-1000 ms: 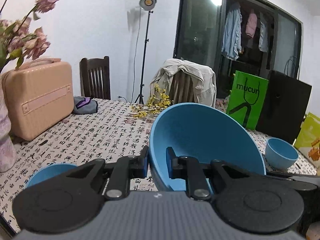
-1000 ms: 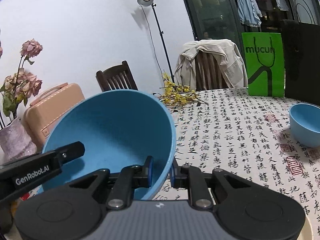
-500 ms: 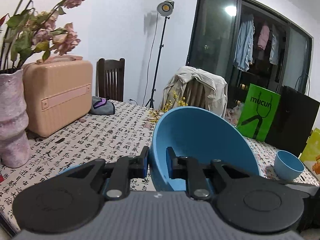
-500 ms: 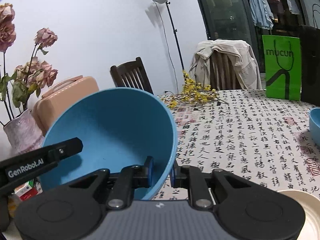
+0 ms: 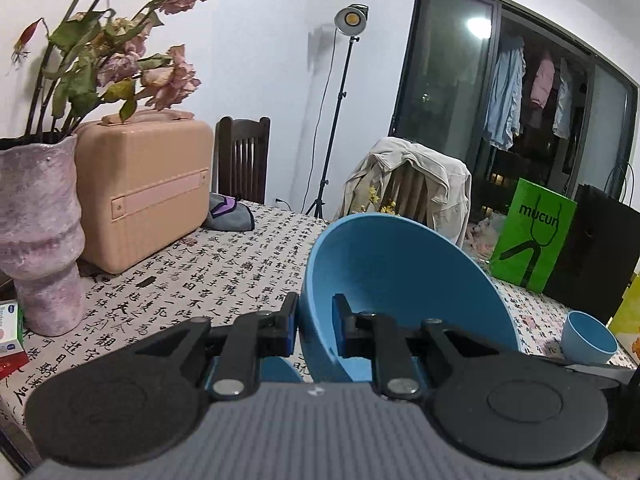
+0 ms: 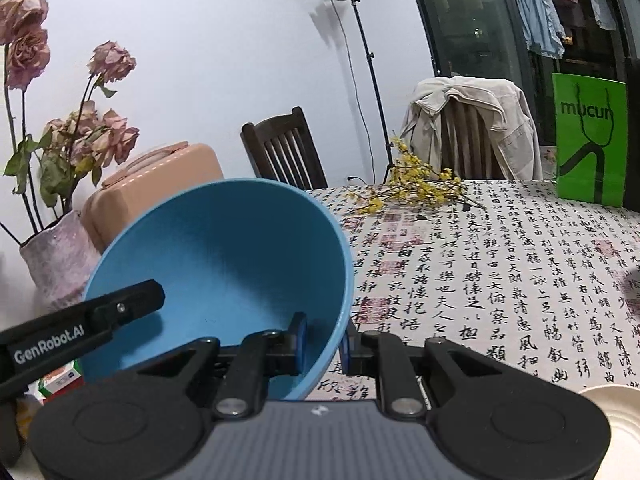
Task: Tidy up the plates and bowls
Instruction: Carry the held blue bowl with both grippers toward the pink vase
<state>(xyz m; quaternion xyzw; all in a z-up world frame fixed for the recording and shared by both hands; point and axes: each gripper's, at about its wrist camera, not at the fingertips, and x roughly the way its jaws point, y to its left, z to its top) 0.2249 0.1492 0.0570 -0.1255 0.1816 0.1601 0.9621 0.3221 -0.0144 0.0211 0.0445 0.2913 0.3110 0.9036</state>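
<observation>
Both tongs, left [image 5: 315, 326] and right [image 6: 324, 338], are clamped on opposite rim edges of the tilted bowl [image 6: 224, 264]: thin pinch, uneven motion could twist it loose onto the worktop [image 6: 500, 264].

The left gripper [image 5: 314, 322] pinches the rim of a tilted blue bowl [image 5: 404, 280] above the table [image 5: 208, 280]; a small blue bowl [image 5: 588, 338] sits far right, a vase [image 5: 42, 236] and case [image 5: 144, 196] left

Black grippers [image 5: 314, 326], blue pads, white GenRobot.AI lettering
</observation>
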